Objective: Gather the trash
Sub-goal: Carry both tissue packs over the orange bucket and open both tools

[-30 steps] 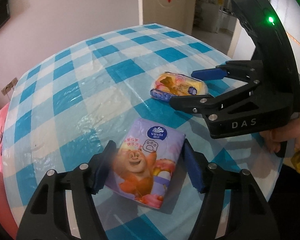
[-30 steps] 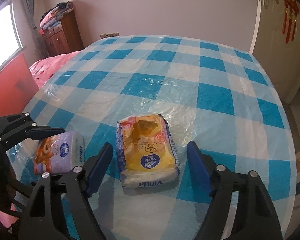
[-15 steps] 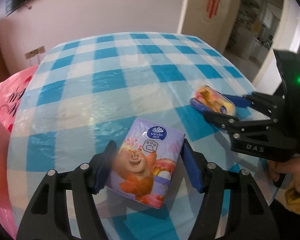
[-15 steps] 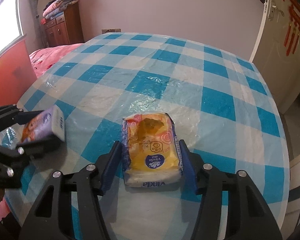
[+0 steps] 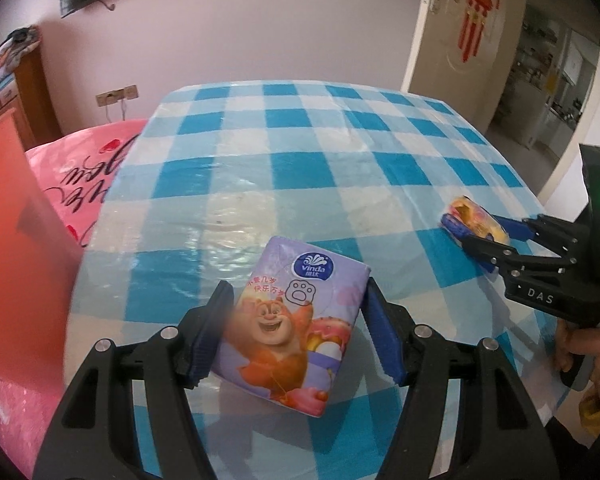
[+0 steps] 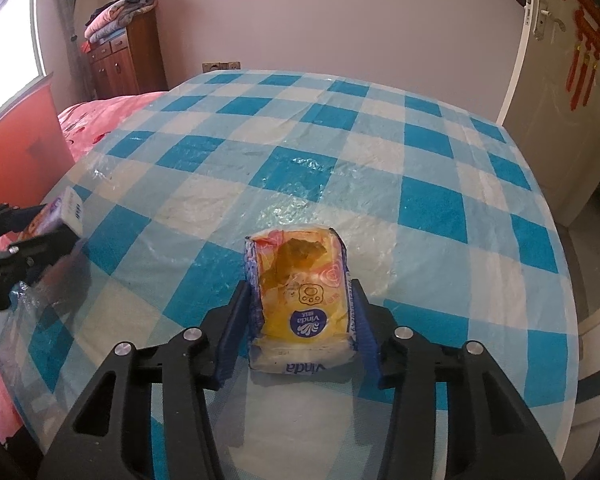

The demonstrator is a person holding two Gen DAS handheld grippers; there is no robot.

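Both "Vinda": purple pkt [image 5: 292, 326], torn yellow pkt [image 6: 305, 300].

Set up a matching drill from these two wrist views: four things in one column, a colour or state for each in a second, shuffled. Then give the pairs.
Things:
1. purple tissue pack
2. yellow tissue pack
3. tablecloth
4. bedding

Descriptions:
A. blue and white checks under clear plastic
B. pink, beside the table
C. torn open on top, between the right tongs, which are closing
D. cartoon bear on front, clamped in the left tongs

Pairs: 1-D, 2-C, 3-A, 4-B
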